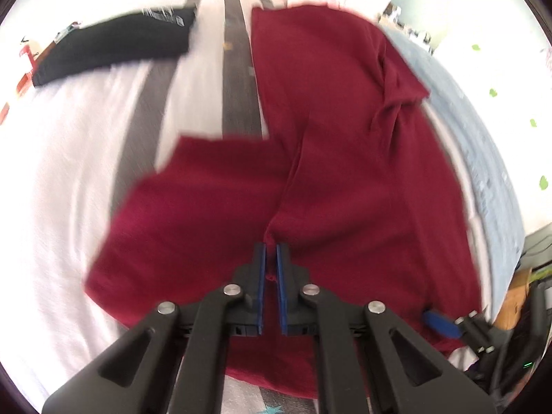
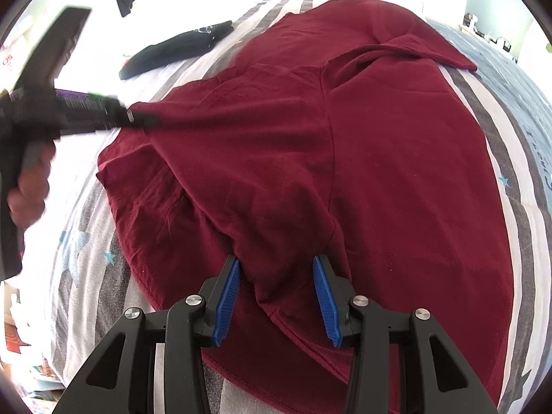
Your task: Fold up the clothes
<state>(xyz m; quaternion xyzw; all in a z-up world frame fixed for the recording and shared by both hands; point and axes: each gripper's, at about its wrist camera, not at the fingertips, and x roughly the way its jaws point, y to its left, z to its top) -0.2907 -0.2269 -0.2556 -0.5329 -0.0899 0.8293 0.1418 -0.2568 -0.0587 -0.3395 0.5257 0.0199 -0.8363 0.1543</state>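
Maroon cotton T-shirt point(image 1: 331, 158) pinched in closed left gripper point(image 1: 271, 252); right gripper point(image 2: 276, 269) jaws apart, ridge of fabric between. Clamp right before lifting, keep both edges level.

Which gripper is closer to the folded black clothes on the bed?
Left. The left gripper pinches the red shirt on the side nearer the black clothes; the right gripper straddles the shirt's hem farther away.

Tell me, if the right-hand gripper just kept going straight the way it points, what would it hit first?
Most likely the dark red shirt: the right gripper points down at a raised fold already between its open jaws, with the striped bed cover underneath.
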